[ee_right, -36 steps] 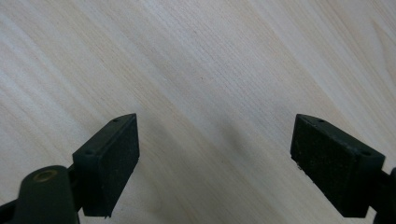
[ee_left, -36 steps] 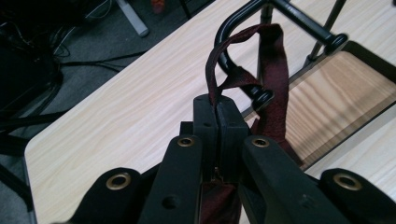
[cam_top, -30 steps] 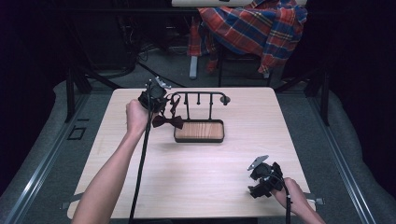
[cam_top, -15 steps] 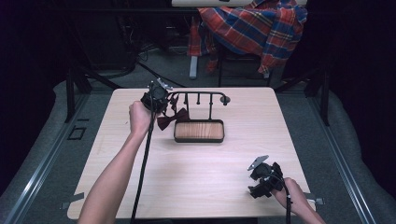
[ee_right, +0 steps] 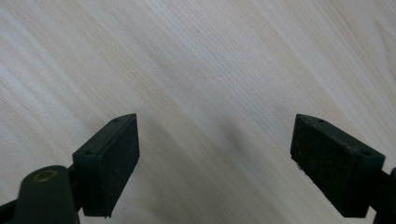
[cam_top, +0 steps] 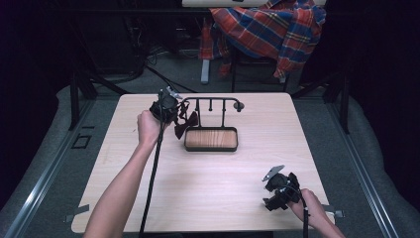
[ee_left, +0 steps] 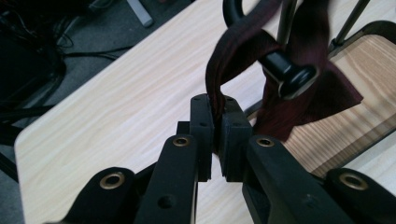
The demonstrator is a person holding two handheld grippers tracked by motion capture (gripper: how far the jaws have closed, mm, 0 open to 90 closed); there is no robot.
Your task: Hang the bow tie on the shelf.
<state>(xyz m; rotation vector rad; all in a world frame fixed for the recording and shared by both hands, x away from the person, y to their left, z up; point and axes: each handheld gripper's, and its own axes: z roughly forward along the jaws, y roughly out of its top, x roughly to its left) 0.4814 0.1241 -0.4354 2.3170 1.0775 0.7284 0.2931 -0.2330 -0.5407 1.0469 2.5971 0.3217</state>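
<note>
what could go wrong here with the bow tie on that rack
The left tool is shut on the strap of the bow tie, which loops over a knobbed hook of the rack. A sideways pull might snag the strap on the knob and tip or drag the rack. The grip is only on a thin strap edge, so it might slip free.
</note>
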